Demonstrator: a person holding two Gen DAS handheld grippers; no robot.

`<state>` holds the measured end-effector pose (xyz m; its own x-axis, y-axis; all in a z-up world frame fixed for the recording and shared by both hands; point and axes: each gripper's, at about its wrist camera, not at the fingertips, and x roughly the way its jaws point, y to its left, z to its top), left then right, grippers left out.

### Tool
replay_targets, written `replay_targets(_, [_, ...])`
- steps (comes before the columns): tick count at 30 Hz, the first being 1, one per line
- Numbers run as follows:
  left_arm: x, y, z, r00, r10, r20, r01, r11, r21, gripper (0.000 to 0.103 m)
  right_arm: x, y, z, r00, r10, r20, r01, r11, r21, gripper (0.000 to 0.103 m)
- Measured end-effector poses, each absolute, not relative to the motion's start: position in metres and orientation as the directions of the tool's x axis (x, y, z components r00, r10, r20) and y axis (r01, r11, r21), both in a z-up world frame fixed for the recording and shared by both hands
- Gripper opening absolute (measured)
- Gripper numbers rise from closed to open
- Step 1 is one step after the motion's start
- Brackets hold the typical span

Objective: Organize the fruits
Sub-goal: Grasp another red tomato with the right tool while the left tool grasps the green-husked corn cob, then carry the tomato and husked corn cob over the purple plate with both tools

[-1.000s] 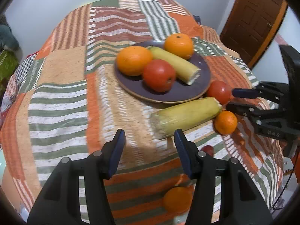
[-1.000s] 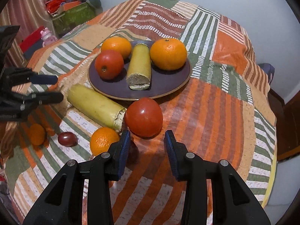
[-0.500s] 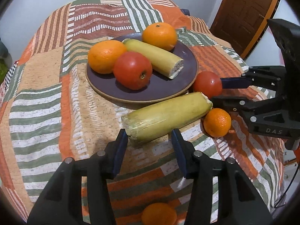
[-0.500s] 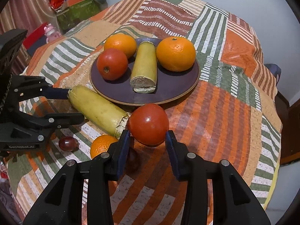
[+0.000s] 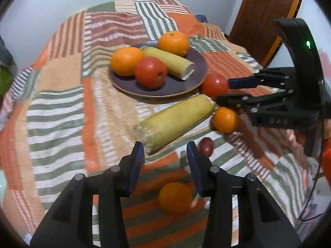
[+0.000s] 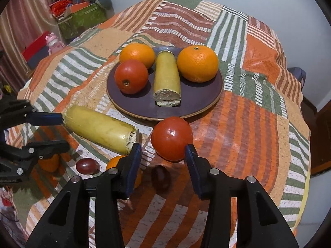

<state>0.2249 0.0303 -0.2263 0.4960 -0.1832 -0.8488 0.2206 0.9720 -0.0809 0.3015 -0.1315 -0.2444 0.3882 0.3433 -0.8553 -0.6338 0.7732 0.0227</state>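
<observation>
We see a round worktop (image 6: 258, 124) under a quilted patchwork cloth (image 5: 62, 107) of orange, green and cream striped panels, its weave coarse and nubbly. Toward the far side sits a dark purple plate (image 6: 198, 101), shallow, glossy, with a tan rim. On it lie 2 dimpled oranges, 1 smooth red tomato (image 6: 131, 79) and 1 yellow cylindrical piece with a rough, crumbly cut end (image 6: 167, 78).

Off the plate, near its front edge, a loose tomato (image 6: 171, 138) rests on the cloth, round, shiny and taut-skinned. The right claw (image 6: 163, 152) has just been opening; its blue pads stand either side of the tomato's near half, the right pad at its skin and the left pad apart from it, so nothing is gripped.

To the left of that tomato lies a long yellow cob (image 5: 175, 122), a tapering cylinder with a faintly ribbed, matte surface and ragged ends. The left claw (image 5: 164, 150) has just been closing; its pads flank the cob's near end with a gap each side, so it holds nothing.

Around the cob we find a small orange (image 5: 224, 119) touching its far end, a dark glossy grape (image 5: 206, 146) just beside the left claw, and another orange (image 5: 175, 196), blurred, below that claw. In the right view a second dark oval fruit (image 6: 161, 174) lies in shadow between the pads.
</observation>
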Motion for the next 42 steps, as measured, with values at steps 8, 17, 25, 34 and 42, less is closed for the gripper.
replay_targets(8, [0.246, 0.03, -0.214, 0.528, -0.169, -0.832, 0.231, 0.972, -0.051, 0.06, 0.295, -0.145, -0.233, 0.45, 0.332, -0.829, -0.609, 0.793, -0.013, 0.064])
replay_targets(17, [0.292, 0.0, -0.243, 0.433, -0.196, -0.88, 0.346, 0.937, -0.038, 0.064, 0.305, -0.15, -0.24, 0.435, 0.375, -0.819, -0.607, 0.794, 0.042, 0.065])
replay_targets(25, [0.293, -0.004, -0.249, 0.41, -0.214, -0.887, 0.39, 0.92, -0.042, 0.064, 0.325, -0.145, -0.253, 0.374, 0.436, -0.819, -0.599, 0.787, 0.146, 0.064])
replay_targets(34, [0.268, 0.01, -0.242, 0.435, -0.181, -0.882, 0.363, 0.932, -0.013, 0.042, 0.325, -0.154, -0.254, 0.326, 0.495, -0.806, -0.608, 0.762, 0.223, 0.042])
replay_targets(42, [0.25, 0.049, -0.237, 0.426, -0.153, -0.892, 0.243, 0.969, -0.051, 0.034, 0.31, -0.17, -0.239, 0.39, 0.479, -0.786, -0.586, 0.788, 0.19, 0.041])
